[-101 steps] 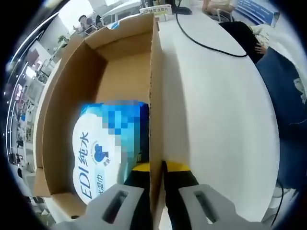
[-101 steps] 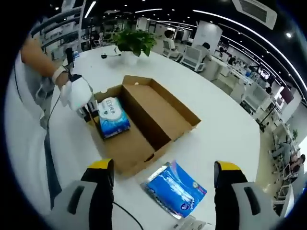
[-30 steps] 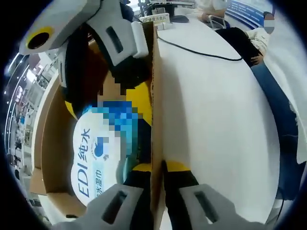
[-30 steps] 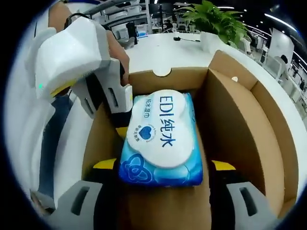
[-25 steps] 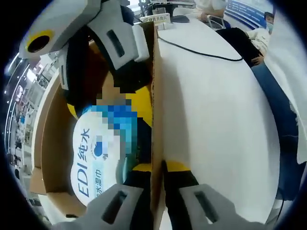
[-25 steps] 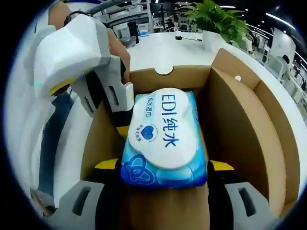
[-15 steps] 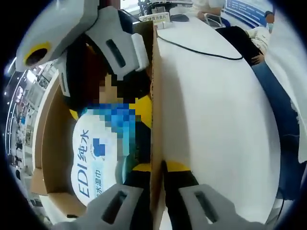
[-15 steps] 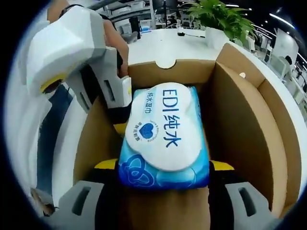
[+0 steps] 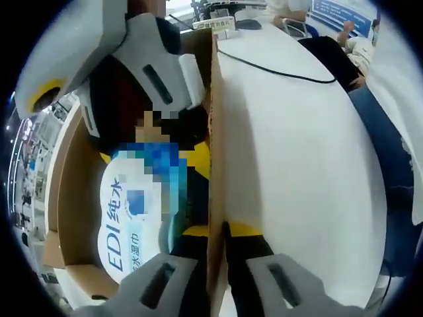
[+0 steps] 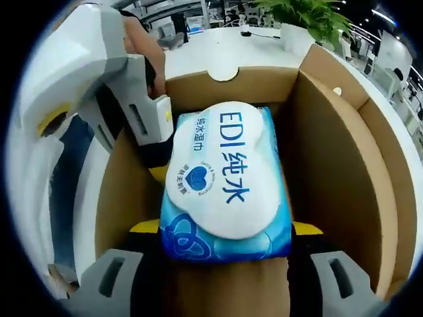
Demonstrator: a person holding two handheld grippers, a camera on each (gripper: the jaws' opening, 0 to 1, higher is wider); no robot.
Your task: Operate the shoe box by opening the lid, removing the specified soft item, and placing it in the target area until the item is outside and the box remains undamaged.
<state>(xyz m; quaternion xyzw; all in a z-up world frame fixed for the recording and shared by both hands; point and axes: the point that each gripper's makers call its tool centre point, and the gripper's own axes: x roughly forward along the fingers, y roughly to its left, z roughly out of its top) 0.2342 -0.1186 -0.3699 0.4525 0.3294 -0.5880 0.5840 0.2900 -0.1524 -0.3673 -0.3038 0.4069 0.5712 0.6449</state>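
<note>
An open brown cardboard shoe box (image 10: 337, 152) stands on a white table. Inside it lies a blue and white wet-wipes pack (image 10: 225, 172) printed "EDI". My right gripper (image 10: 226, 228) is open, one yellow pad on each long side of the pack's near end. In the left gripper view the pack (image 9: 125, 218) lies left of the box's side wall (image 9: 215, 132). My left gripper (image 9: 215, 231) is shut on that wall, one jaw inside and one outside. The right gripper (image 9: 152, 155) reaches down over the pack's far end there. The left gripper (image 10: 149, 158) grips the wall beside the pack.
The white table (image 9: 291, 165) stretches right of the box, with a black cable (image 9: 277, 63) across its far part. A seated person in blue (image 9: 390, 132) is at the table's right edge. A potted plant (image 10: 310, 13) stands beyond the box.
The right gripper has slid further down along the pack, so the pack looks larger in its view. The left gripper still clamps the box wall, and the pack has stayed in place.
</note>
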